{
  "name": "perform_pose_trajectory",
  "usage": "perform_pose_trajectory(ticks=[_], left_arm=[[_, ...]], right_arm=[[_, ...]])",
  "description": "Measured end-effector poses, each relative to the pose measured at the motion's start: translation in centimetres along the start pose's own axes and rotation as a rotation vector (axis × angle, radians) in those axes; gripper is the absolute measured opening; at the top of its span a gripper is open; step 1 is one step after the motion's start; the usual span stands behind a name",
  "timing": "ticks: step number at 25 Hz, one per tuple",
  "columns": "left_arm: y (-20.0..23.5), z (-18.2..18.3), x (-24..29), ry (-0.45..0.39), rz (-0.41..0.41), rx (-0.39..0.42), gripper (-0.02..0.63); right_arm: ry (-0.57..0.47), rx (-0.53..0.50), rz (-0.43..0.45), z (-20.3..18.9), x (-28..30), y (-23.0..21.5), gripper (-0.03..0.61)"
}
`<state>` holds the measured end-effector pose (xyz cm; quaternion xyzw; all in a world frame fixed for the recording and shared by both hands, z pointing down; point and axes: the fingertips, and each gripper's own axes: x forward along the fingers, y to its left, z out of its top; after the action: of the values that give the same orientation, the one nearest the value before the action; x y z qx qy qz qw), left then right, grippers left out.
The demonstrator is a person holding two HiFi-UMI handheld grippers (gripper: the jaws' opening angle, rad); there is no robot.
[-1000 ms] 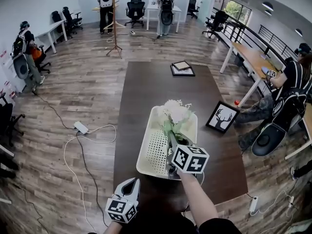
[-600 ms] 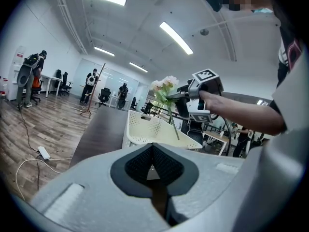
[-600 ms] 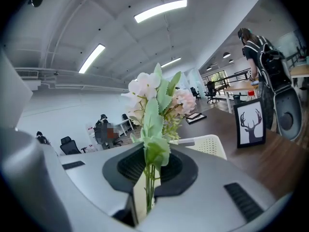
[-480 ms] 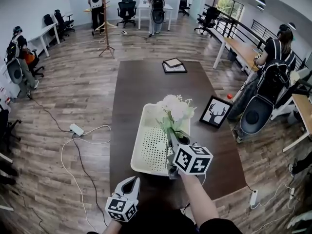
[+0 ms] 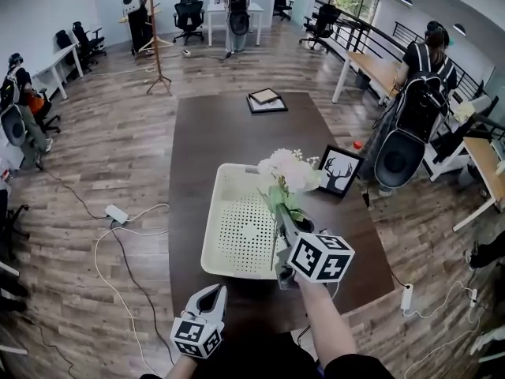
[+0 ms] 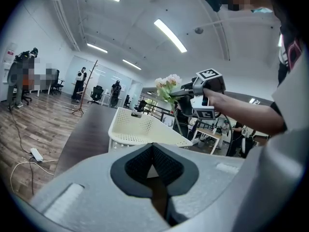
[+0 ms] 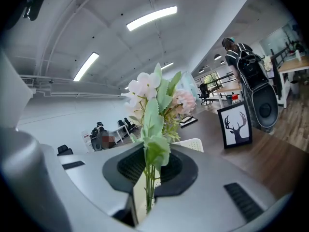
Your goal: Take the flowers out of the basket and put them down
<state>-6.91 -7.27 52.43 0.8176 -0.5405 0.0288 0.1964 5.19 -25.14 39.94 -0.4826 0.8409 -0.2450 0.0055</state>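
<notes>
The right tool (image 7: 145, 197) is clenched on the thin green stems of the bunch of white and pale pink artificial flowers (image 7: 155, 98). Its pads are almost together, with only the stems between them. The blooms stand out beyond the jaws, held in the air over the right edge of the cream perforated plastic basket (image 5: 213, 227), which lies on the dark brown table (image 5: 213, 133). A black-framed deer picture (image 5: 339, 172) stands just to the right of the flowers. The left tool (image 6: 153, 175) hangs low at the table's near edge, short of the basket, with its jaws closed together on nothing.
</notes>
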Motion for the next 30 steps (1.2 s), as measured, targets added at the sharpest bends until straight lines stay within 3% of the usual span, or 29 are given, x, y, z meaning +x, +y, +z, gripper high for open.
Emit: perform_pose_trajectory(ticks=[9,30], left_arm=[[-2.3,-0.5,0.9,0.02,-0.065,0.017,0.009],[-4.5,-0.9,1.8,0.045,-0.134,0.039,0.009]], right_arm=[[-0.023,0.014,-0.052,0.3,-2.7,-2.6,0.052],[-0.052,0.036,-0.156,0.3,-7.0,-7.3,0.052]])
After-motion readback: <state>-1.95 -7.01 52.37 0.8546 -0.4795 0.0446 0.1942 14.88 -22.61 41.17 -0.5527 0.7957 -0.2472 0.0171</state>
